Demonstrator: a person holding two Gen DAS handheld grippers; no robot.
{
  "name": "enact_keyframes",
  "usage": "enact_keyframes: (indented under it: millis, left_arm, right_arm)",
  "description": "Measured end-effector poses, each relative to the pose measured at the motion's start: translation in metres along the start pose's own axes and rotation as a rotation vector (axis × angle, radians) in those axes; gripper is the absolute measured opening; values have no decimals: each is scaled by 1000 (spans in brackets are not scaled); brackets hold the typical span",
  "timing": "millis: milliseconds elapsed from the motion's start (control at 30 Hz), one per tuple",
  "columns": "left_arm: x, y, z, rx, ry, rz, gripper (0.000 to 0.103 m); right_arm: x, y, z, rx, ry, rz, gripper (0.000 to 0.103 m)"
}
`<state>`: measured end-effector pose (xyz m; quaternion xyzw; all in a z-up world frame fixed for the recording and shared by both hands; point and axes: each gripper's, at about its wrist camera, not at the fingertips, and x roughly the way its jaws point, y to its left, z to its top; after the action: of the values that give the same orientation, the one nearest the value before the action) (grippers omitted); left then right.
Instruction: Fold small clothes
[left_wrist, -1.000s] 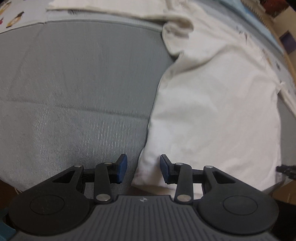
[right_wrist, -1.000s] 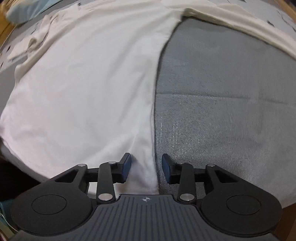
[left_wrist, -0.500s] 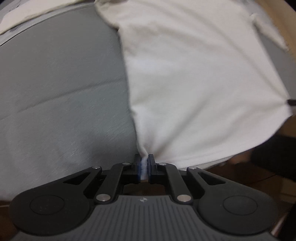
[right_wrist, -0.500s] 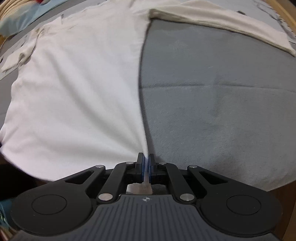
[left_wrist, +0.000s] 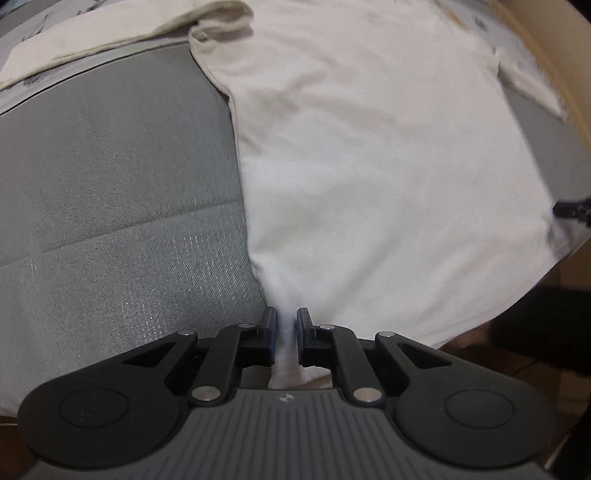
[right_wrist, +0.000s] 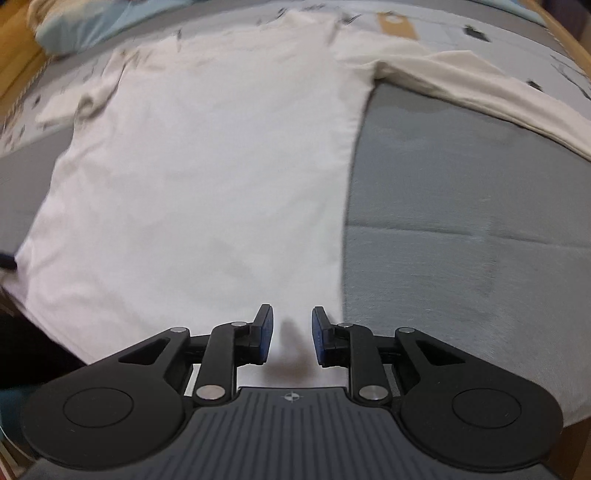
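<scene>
Grey fabric surface (left_wrist: 110, 192) carries a cream long-sleeved shirt (left_wrist: 369, 147) spread flat, one sleeve (right_wrist: 480, 85) stretched out sideways across the patterned sheet (right_wrist: 461, 29) behind. No containers in view. Left gripper (left_wrist: 285, 332) is clamped on the shirt's bottom hem corner, cloth bunched between the blue pads (left_wrist: 271, 328). Right gripper (right_wrist: 290, 334): jaws opening, standing apart over the opposite hem corner; cloth lies between them, pads not pressing it.
</scene>
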<state>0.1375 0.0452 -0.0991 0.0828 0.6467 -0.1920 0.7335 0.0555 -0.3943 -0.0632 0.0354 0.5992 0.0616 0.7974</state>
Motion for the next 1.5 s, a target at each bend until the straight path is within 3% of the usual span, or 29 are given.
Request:
enact_keyframes:
  millis: [100,167,233,300,433,533,600,767,867,1000,1200,1500]
  left_arm:
    - [14,-12,0,58,43,52,13]
    - [9,-11,3,55,23,51,13]
    - [-3,-5,7,11,-44,26,17]
    - [-16,2,12,-36,-116,8,28]
    - [-22,3,22,-47,-182,65,30]
    - [-35,2,27,-77,-234,87,34]
    - [-39,6,33,-117,-293,96,41]
    - [-67,25,47,-278,-514,148,42]
    - [-78,40,58,-302,-599,184,42]
    - [-71,72,84,-348,-650,237,42]
    - [-46,143,117,-508,-690,278,42]
    - [-11,267,133,-805,-697,261,43]
  right_arm:
    - [18,4,0,-43,97,-78,27]
    - [17,6,3,-45,80,-88,27]
    - [8,7,8,-24,20,-79,27]
    - [-4,7,16,7,-61,-79,27]
    - [-27,11,31,69,-220,-105,28]
    - [-39,12,45,139,-317,-75,30]
    - [-43,18,54,174,-370,-56,30]
    - [-47,41,79,201,-494,-26,30]
    - [-48,52,93,220,-555,9,30]
    - [-46,66,115,232,-592,12,30]
    - [-36,78,141,226,-551,-53,30]
    - [-28,91,162,130,-521,-69,22]
